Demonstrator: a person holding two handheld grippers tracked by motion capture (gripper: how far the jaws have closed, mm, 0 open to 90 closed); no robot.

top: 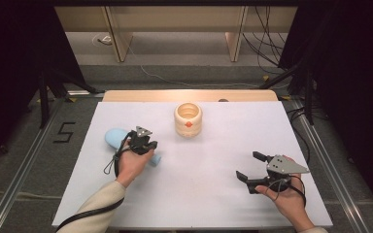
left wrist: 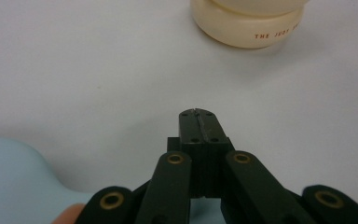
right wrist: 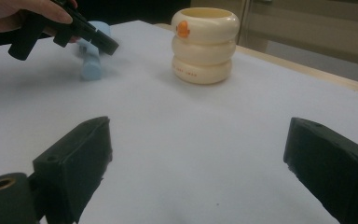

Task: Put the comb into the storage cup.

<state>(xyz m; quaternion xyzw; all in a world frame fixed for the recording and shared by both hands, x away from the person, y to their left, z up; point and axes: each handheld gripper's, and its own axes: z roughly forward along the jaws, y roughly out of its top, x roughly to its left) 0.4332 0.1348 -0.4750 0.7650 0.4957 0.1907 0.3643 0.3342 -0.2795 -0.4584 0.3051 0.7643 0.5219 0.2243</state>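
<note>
Your left tool point(top: 149, 144), jaws together and empty, sits over the pale blue bottle point(top: 121, 141) lying across the bench point(top: 209, 194); right tool point(top: 248, 166), jaws apart, stands well apart.

On the table point(top: 194, 194), the ringed cup point(top: 188, 119) stands upright toward the far edge, about midway across. The blue object point(top: 117, 140) lies flat to the near left of the cup and well apart from it, and the left gripper point(top: 150, 144) hangs just above the object's near end, jaw tips aimed toward the cup. The right gripper point(top: 251, 167) sits near the front right of the table, well apart from both the cup and the blue object.
</note>
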